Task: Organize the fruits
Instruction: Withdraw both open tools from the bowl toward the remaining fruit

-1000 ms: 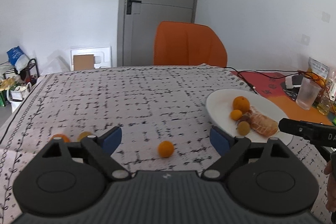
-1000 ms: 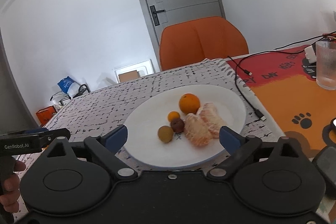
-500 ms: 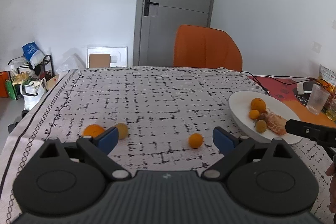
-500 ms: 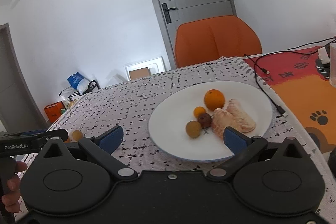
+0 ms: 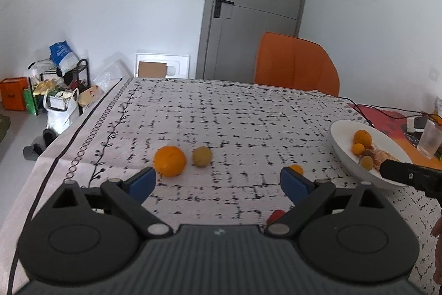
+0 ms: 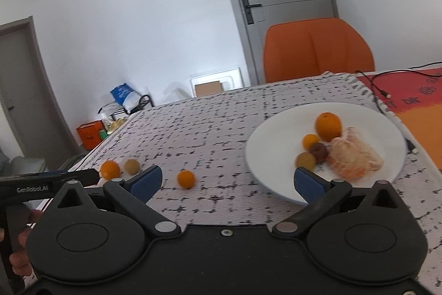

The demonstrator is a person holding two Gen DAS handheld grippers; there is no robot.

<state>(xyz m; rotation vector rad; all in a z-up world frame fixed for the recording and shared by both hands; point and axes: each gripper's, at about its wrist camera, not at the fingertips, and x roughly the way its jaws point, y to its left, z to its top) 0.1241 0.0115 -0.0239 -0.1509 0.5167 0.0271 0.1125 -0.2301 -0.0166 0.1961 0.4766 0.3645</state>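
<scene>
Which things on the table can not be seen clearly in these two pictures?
- Red item, left wrist view: mostly hidden behind the left gripper; kind unclear.
- Small orange fruit, left wrist view: partly covered by a blue finger.
- Fruits on the white plate, right wrist view: motion-blurred, dark one unidentifiable.

Bright even daylight, fisheye edges, motion blur

Both grippers, left gripper [image 5: 218,180] and right gripper [image 6: 226,182], are showing black ribbed bodies, round pivot discs, silver screws, blue-padded jaws; white "GenRobot.AI" lettering is marking one handle.
</scene>
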